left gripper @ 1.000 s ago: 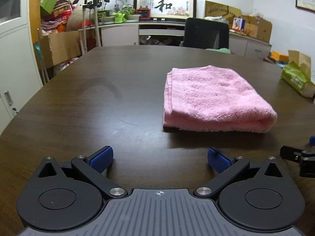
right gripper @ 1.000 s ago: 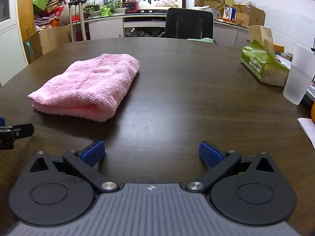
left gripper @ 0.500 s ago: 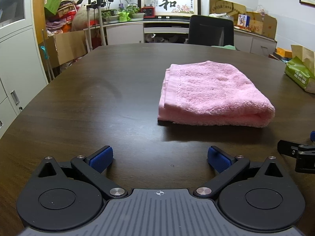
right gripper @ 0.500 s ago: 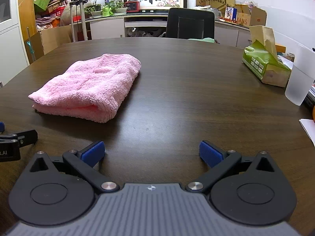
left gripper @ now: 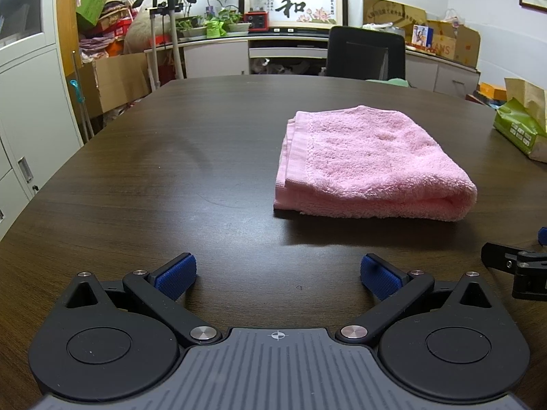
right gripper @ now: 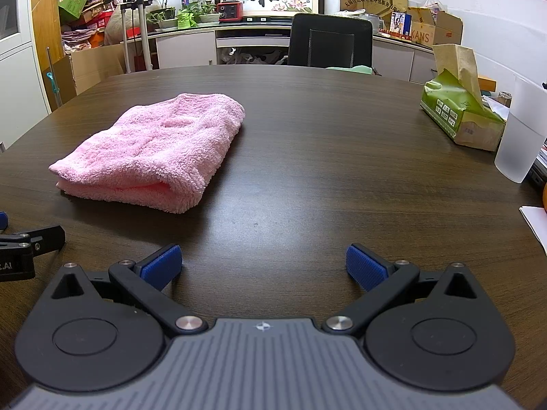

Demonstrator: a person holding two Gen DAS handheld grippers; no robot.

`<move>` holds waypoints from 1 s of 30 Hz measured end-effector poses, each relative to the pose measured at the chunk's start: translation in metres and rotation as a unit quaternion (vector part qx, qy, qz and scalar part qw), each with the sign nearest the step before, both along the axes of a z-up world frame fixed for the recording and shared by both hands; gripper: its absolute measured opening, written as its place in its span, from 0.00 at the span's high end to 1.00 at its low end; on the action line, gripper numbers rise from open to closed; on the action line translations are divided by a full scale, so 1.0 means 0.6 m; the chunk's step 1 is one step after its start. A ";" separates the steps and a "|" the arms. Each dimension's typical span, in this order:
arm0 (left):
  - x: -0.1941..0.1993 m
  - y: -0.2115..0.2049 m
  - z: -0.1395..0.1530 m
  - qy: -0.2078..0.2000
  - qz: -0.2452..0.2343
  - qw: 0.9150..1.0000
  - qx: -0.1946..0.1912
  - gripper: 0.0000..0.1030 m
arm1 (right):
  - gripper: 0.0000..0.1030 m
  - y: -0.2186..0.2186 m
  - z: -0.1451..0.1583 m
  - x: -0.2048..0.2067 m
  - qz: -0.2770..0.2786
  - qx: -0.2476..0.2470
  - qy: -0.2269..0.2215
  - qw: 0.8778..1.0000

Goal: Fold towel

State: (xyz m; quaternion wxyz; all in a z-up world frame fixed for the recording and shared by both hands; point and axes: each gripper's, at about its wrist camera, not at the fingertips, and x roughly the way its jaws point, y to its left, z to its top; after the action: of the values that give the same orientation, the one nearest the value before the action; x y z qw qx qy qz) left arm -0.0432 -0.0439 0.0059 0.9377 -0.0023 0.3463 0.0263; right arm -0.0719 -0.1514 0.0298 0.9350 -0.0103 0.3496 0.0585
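Pink terry cloth, that's your towel (left gripper: 372, 167), lying folded into a thick, neat rectangle on the dark wood-grain table (left gripper: 171, 177). From your left wrist camera it sits ahead and to the right, stacked hemmed edges facing left, the rounded fold running along the near right side. From your right wrist camera the same towel (right gripper: 154, 150) lies ahead and to the left, the plump fold facing you.

Your left gripper (left gripper: 277, 275) is spread wide, blue pads far apart, nothing between them, just bare table. It sits short of the towel, not touching it. Your right gripper (right gripper: 263, 266) is the same story: jaws splayed wide, empty, low over the tabletop, with the towel off to its left and clear of the pads.

Each gripper peeks into the other's view: a black finger at the right edge of the left camera, another at the left edge of the right camera.

Over on your right, a green tissue pack (right gripper: 461, 116) with brown paper sticking up sits near the table edge, and a frosted plastic cup (right gripper: 519, 136) stands just beside it, nearer you. A black office chair (right gripper: 330, 41) is pushed up at the far side of the table.
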 end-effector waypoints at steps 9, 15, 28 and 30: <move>0.002 0.003 -0.001 -0.002 -0.002 1.000 -0.005 0.00 | 0.00 -0.001 0.000 0.000 0.000 0.000 0.000 1.000; 0.002 0.002 -0.002 -0.001 -0.004 1.000 -0.005 0.00 | 0.00 0.000 0.000 0.000 0.000 0.000 0.000 1.000; -0.002 0.009 -0.002 -0.002 -0.005 1.000 -0.006 0.00 | 0.00 -0.001 0.000 0.000 0.000 0.000 0.000 1.000; -0.001 0.008 -0.002 -0.002 -0.005 1.000 -0.007 0.00 | 0.00 -0.001 0.000 0.000 0.000 0.000 0.000 1.000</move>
State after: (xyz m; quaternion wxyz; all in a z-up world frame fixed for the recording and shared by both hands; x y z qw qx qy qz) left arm -0.0437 -0.0391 0.0044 0.9386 -0.0072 0.3445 0.0188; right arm -0.0718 -0.1518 0.0298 0.9350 -0.0102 0.3497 0.0587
